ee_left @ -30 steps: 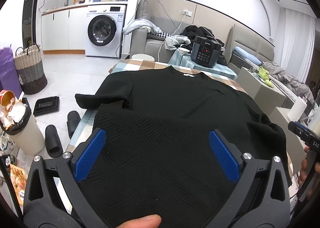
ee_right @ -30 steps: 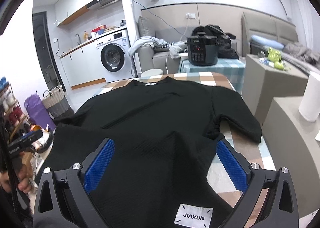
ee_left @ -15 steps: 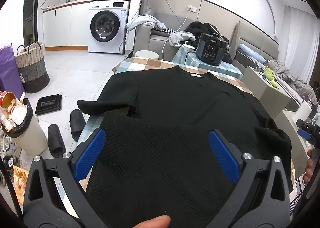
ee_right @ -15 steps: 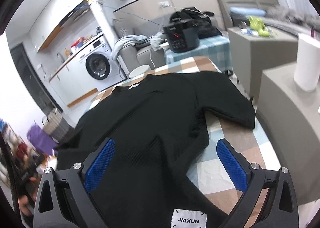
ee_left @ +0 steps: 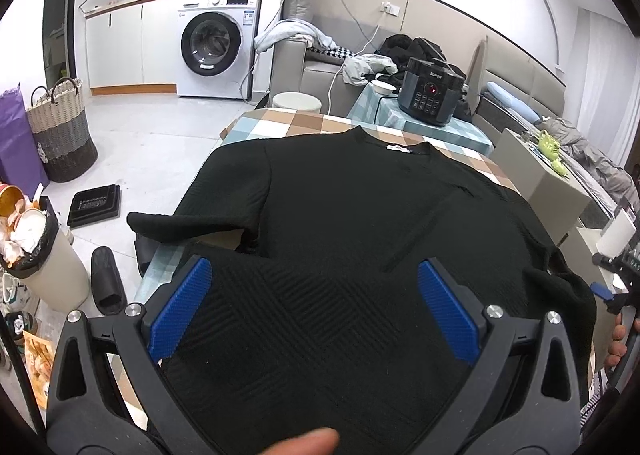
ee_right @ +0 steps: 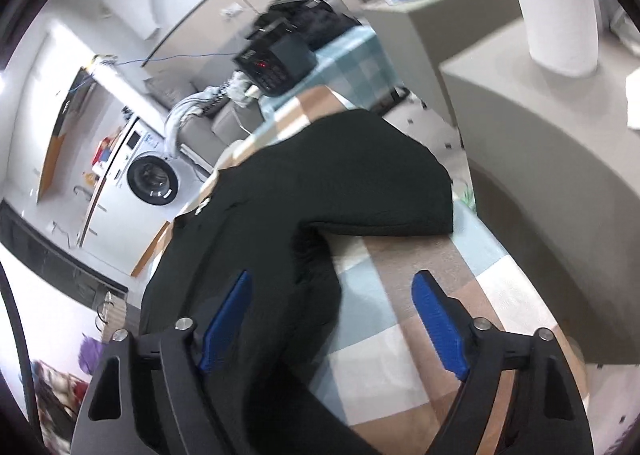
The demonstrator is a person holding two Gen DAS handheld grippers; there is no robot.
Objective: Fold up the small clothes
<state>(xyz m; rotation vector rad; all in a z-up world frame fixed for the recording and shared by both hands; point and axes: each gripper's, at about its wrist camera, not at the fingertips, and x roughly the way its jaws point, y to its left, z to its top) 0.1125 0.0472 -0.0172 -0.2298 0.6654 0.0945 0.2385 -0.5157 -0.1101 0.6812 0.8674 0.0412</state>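
Observation:
A black short-sleeved sweater (ee_left: pixel 352 223) lies flat on the checked tablecloth (ee_left: pixel 280 125), collar at the far end, hem toward me. My left gripper (ee_left: pixel 316 287) is open above the hem with both blue pads apart, holding nothing. In the right wrist view the sweater (ee_right: pixel 320 191) fills the left and centre, its right sleeve (ee_right: pixel 384 191) spread toward the table's right edge. My right gripper (ee_right: pixel 332 295) is open and tilted, over the sweater's right side edge and the bare cloth (ee_right: pixel 404 295). The view is blurred.
A black pressure cooker (ee_left: pixel 430 97) stands on a side table behind the table. A trash bin (ee_left: pixel 36 251), slippers (ee_left: pixel 106 279) and a woven basket (ee_left: pixel 60 131) are on the floor at left. A grey counter with a white roll (ee_right: pixel 556 3) stands at right.
My right gripper has swung right and rolled, from above the hem to the sweater's right side edge. My left gripper has stayed over the hem, rising slightly.

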